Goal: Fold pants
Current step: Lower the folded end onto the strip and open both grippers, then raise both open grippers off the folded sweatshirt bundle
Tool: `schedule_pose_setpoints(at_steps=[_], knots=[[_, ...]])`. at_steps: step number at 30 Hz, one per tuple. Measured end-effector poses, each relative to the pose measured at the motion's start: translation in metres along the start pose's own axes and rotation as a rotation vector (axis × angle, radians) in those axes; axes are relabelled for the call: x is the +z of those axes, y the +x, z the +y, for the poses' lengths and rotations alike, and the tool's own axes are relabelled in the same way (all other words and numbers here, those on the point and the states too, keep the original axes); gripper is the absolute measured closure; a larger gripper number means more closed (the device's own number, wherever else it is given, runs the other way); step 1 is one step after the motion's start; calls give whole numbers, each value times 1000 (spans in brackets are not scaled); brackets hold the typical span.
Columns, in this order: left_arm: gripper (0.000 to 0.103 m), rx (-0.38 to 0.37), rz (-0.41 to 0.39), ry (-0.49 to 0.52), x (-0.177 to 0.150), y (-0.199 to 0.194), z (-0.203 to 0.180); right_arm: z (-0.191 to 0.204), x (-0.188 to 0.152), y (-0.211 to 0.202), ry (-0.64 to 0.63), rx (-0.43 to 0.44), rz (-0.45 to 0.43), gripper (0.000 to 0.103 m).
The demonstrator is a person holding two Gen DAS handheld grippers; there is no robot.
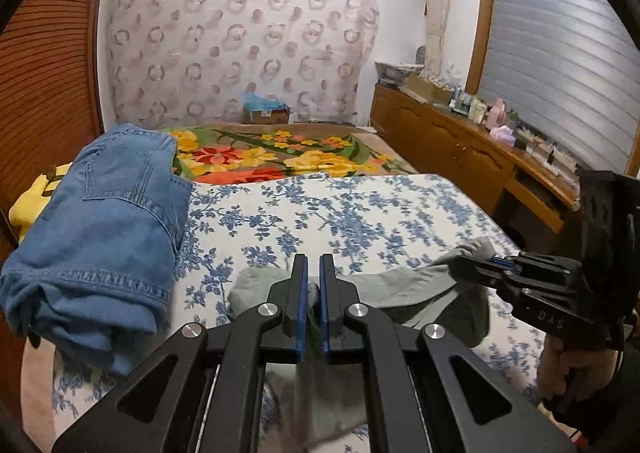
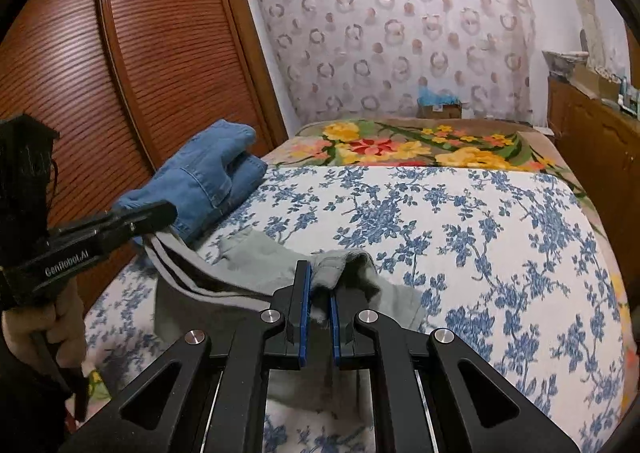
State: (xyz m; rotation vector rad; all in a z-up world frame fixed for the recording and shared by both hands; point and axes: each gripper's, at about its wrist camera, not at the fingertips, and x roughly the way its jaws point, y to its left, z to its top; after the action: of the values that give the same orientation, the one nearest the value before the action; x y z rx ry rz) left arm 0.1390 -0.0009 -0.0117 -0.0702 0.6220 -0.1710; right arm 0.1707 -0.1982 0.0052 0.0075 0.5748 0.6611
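Blue-floral bedspread, folded jeans at left; both hand-held grippers clamp grey pants.

Your left gripper points toward twelve o'clock, its two blue-lined fingers drawn close together and pinching a fold of grey cloth between them. Your right gripper does the same, aimed at twelve o'clock with its fingers nearly closed on grey cloth. From the left wrist camera, your right gripper comes in from three o'clock, your right hand wrapped round its handle. From the right wrist camera, your left hand sits at eight o'clock.
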Motion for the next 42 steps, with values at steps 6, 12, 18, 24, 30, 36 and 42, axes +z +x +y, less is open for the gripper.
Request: schedule_pose_setpoints(at_steps=[6, 12, 18, 24, 30, 36, 42], knots=[[90, 50, 23, -6, -4, 10, 6, -1, 1, 6, -34, -23, 15, 83], [44, 31, 26, -7, -15, 5, 7, -6, 1, -10, -60, -50, -9, 65], [42, 32, 75, 27, -41, 0, 1, -21, -18, -31, -77, -59, 9, 65], [42, 21, 146, 27, -71, 2, 1, -31, -44, -43, -59, -49, 76, 65], [42, 21, 197, 47, -87, 9, -4, -27, -58, -45, -56, -8, 131, 65], [42, 48, 221, 57, -88, 18, -2, -25, -58, -29, -90, -15, 188, 65], [42, 62, 235, 48, -91, 25, 3, -27, -52, -19, -138, -61, 219, 71]])
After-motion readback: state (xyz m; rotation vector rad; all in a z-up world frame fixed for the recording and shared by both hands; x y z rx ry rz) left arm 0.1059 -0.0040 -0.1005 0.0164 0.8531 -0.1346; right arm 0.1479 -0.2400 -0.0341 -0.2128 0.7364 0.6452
